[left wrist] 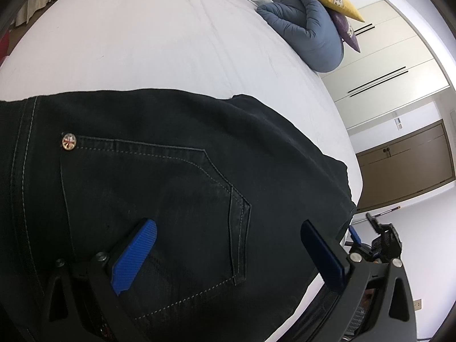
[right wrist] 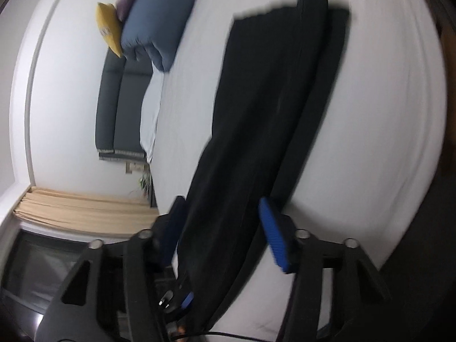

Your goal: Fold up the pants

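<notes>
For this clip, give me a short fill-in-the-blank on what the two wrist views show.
1. The black pants lie on a ____ bed sheet.
2. The left gripper hangs over the back ____ of the pants.
3. The pillow on top of the folded blue quilt is ____.
4. Both grippers have ____ finger pads.

Missing words: white; pocket; yellow; blue

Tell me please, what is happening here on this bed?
A person is folding a pair of black denim pants on a white bed sheet, with a two-finger gripper in each hand. The left gripper hovers open over the back pocket. The right gripper is open, with the long legs lying stretched out between its blue pads, not pinched. A blue quilted duvet sits further up the bed.
</notes>
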Demonstrator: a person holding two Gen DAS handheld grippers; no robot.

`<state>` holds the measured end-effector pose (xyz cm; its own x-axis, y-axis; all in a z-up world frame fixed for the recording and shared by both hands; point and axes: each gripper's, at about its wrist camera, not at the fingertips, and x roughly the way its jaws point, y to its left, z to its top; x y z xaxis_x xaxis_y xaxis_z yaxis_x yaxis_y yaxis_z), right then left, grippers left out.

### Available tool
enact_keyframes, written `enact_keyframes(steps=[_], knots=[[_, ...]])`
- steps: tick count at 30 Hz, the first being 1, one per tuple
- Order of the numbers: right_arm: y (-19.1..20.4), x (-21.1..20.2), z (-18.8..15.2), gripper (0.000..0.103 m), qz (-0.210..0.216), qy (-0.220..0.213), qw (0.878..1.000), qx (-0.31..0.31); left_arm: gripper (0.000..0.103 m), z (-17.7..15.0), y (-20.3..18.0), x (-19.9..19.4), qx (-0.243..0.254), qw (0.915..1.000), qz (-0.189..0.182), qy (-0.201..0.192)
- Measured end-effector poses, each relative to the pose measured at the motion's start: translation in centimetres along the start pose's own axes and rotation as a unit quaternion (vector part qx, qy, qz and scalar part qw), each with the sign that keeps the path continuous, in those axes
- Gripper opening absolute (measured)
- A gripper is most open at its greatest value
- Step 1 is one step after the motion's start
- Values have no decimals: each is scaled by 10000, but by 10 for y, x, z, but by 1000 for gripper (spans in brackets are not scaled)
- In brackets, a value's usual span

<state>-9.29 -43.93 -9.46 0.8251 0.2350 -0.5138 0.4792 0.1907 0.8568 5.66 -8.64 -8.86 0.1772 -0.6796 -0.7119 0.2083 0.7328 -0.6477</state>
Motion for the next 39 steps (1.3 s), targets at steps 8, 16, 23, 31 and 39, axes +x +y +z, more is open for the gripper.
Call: enact_keyframes(steps=[8, 16, 23, 31, 39], knots=[[2, 37, -20, 41, -274, 407, 9986, 173, 103, -1, 1, 0, -22, 10000, -28, -14], [3, 59, -34, 37, -460, 696, 9956, 416, 103, -3, 1, 0, -21, 10000, -29, -21], [12, 80, -43, 6, -432, 625, 9969, 220, 103, -3, 1, 0, 17, 10000, -19, 0], [4, 52, -67, 3, -479, 288, 9984, 121, 103, -5, -2, -2, 108, 9999, 12, 76], [-23, 53, -65, 3, -321, 207, 9978, 539, 103, -7, -2, -7, 150, 9998, 59, 79]])
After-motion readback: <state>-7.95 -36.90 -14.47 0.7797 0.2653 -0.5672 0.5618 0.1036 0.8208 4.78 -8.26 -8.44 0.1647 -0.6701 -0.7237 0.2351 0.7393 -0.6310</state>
